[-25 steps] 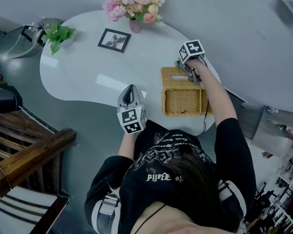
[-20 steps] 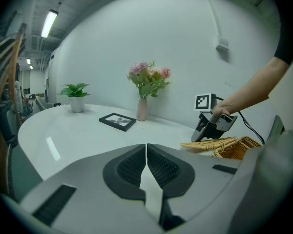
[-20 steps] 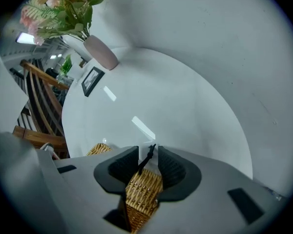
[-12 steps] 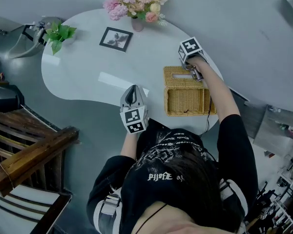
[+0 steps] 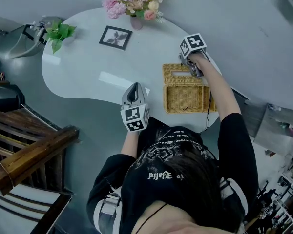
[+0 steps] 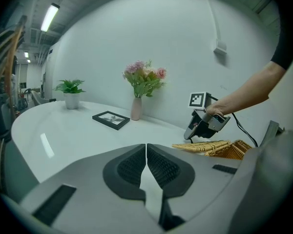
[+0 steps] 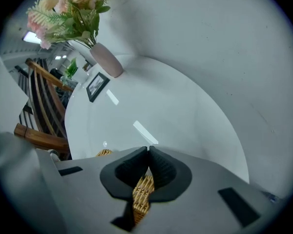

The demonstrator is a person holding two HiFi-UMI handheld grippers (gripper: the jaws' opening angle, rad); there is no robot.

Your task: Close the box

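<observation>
Hidden or cut off: in the head view the person's right arm (image 5: 219,94) covers the 3 o'clock edge of the box (image 5: 184,100). A small dark mark on the box floor is too small to identify. In the right gripper view only a thin wicker strip shows under the fingers (image 7: 127,169), plus a scrap at 9 o'clock. The gripper body hides the rest of the box. In the left gripper view the box is partly cut off by the gripper housing at 3 o'clock.

Counts:
- 1 box
- 1 lid (image 5: 177,74)
- 2 grippers
- 1 vase of flowers (image 5: 135,4)
- 1 picture frame (image 5: 115,37)
- 1 potted plant (image 5: 56,33)
- 1 wooden chair (image 5: 29,155) off the bench (image 5: 88,67) at 8 o'clock

The box sits open near the bench's 4 o'clock edge. Its lid is folded back roughly level on the box's 12 o'clock side.

The right gripper (image 5: 194,72) points steeply down at the lid's 3 o'clock end. Its fingers have just been closing and are now pinched nearly together on the wicker lid edge.

The left gripper (image 5: 131,89) is at 9 o'clock of the box, apart from it, over the bench's near edge. Its fingers (image 6: 127,167) are pressed together with nothing between them.

The vase is at the bench's 12 o'clock, the frame just beside it at 7 o'clock of the vase, and the plant at the bench's 10 o'clock edge.
</observation>
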